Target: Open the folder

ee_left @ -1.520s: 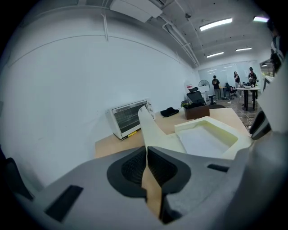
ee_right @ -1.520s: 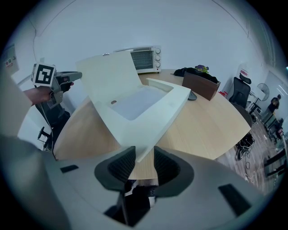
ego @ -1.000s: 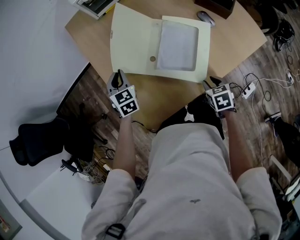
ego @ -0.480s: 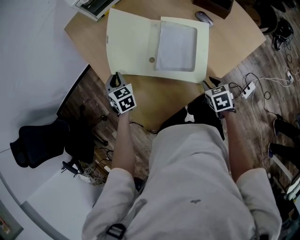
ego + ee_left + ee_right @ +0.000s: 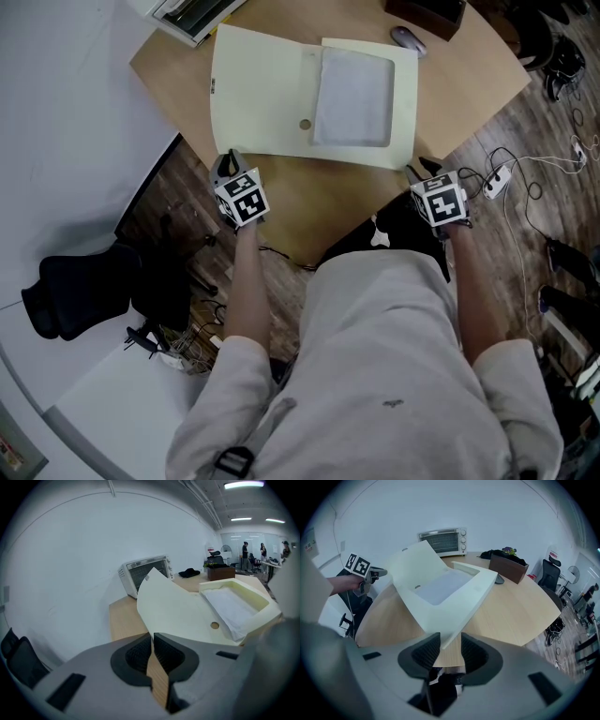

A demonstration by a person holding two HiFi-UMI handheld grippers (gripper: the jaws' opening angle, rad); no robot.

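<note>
Wooden table (image 5: 469, 84), white wall (image 5: 70, 550), folder (image 5: 258, 94) open, left gripper (image 5: 152, 641) pressed together, right gripper (image 5: 449, 641) spread, apparently astride folder corner.

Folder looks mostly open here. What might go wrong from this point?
1. The folder's left cover stands curled up off the table. The left gripper is shut on nothing, short of it, so the cover may swing back closed.
2. The right gripper has open jaws around the folder's near corner without pressing it. A nudge could slide the folder toward the mouse.
</note>
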